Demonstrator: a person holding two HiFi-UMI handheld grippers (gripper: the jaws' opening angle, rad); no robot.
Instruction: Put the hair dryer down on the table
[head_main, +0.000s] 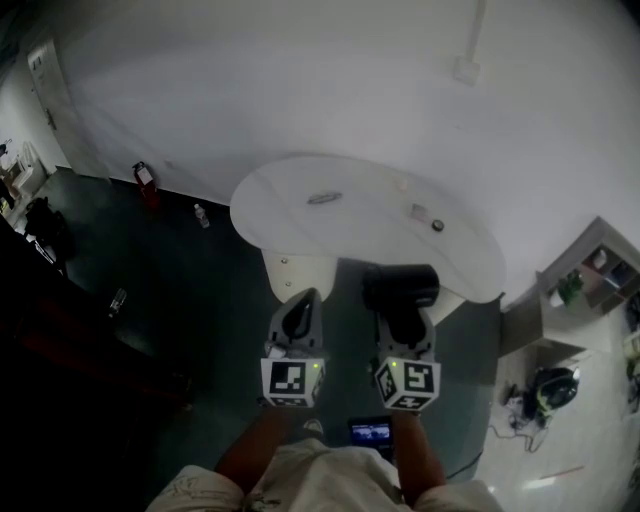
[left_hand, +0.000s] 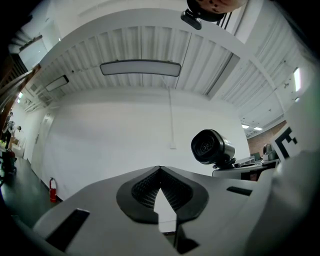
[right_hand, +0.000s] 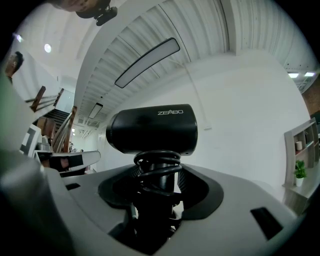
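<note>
A black hair dryer (head_main: 400, 287) stands upright in my right gripper (head_main: 405, 330), just in front of the near edge of the white oval table (head_main: 350, 225). In the right gripper view the dryer's barrel (right_hand: 152, 131) lies crosswise above the jaws. My right gripper (right_hand: 155, 187) is shut on its handle, which has the black cord wound round it. My left gripper (head_main: 300, 305) is held beside it on the left, shut with nothing in it. In the left gripper view its tips (left_hand: 160, 170) meet, and the dryer's nozzle (left_hand: 210, 146) shows at the right.
On the table lie a dark oval object (head_main: 325, 198) and two small items (head_main: 437, 225) near its right side. A red fire extinguisher (head_main: 145, 178) and a bottle (head_main: 202, 215) stand on the dark floor at the left. A shelf unit (head_main: 600, 275) is at the right.
</note>
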